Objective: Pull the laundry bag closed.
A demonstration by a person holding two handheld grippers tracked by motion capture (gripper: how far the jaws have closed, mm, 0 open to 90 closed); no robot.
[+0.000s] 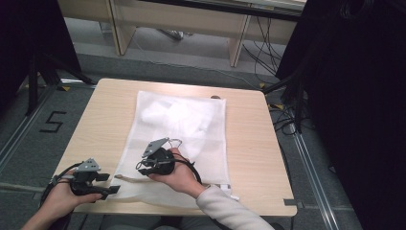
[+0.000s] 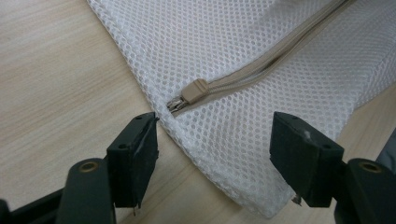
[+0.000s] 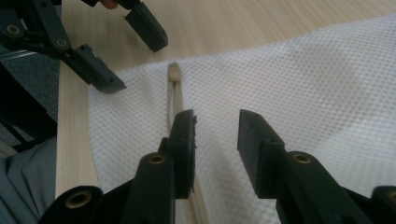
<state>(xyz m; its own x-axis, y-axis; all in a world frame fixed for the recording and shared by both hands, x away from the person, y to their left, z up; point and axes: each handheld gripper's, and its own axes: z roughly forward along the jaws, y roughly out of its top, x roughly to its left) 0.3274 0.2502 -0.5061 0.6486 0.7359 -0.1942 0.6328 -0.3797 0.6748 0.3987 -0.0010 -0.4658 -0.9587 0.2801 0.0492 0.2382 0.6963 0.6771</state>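
A white mesh laundry bag (image 1: 179, 129) lies flat on the desk (image 1: 249, 143), its zipped edge toward the person, and something pale and soft shows through the mesh in the half away from the zip. A beige zipper (image 2: 261, 65) runs along that near edge, and its slider (image 2: 194, 91) sits at the end close to the bag's corner, which suggests the bag is laid out this way so both tools can reach the zip line from the person's side. The left tongs (image 2: 212, 151) stand wide apart, holding nothing; they straddle the bag's corner just short of the slider, one tip touching or nearly touching the mesh edge, the other over the mesh on the far side of the zipper. In my judgement this hand is lining up to take the slider or pin the corner. The right tongs (image 3: 215, 140) hover low over the bag farther along the zipper from the slider, set to a narrower gap and empty, the zip tape running under one tip, probably ready to steady the fabric.
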